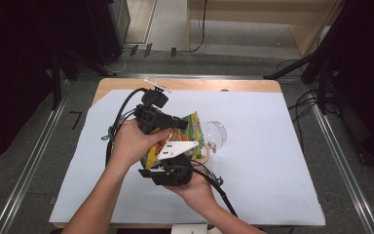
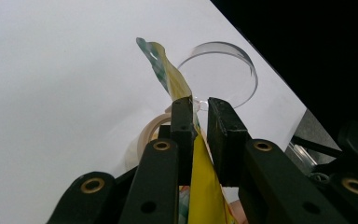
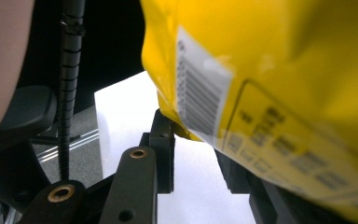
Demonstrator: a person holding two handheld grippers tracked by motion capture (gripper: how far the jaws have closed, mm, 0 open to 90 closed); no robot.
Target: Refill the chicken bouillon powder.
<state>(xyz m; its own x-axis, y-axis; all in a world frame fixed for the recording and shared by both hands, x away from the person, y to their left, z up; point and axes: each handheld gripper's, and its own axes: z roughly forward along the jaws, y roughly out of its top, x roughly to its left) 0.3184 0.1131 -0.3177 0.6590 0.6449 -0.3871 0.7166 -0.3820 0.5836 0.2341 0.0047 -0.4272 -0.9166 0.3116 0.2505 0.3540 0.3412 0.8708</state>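
Snack bag [image 1: 193, 127], pinched by both the left gripper [image 1: 177, 123] and the right gripper [image 1: 187, 155], hangs over a white-covered table [image 1: 263, 161].

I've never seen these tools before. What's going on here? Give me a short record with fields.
Work in hand: a yellow snack bag held up between two hand-held grippers
Left gripper: jaws nearly together, the bag's edge between them
Right gripper: the bag's corner sits between its jaws; grip unclear
On the table: clear round dish, tape roll
Table: covered with a white sheet
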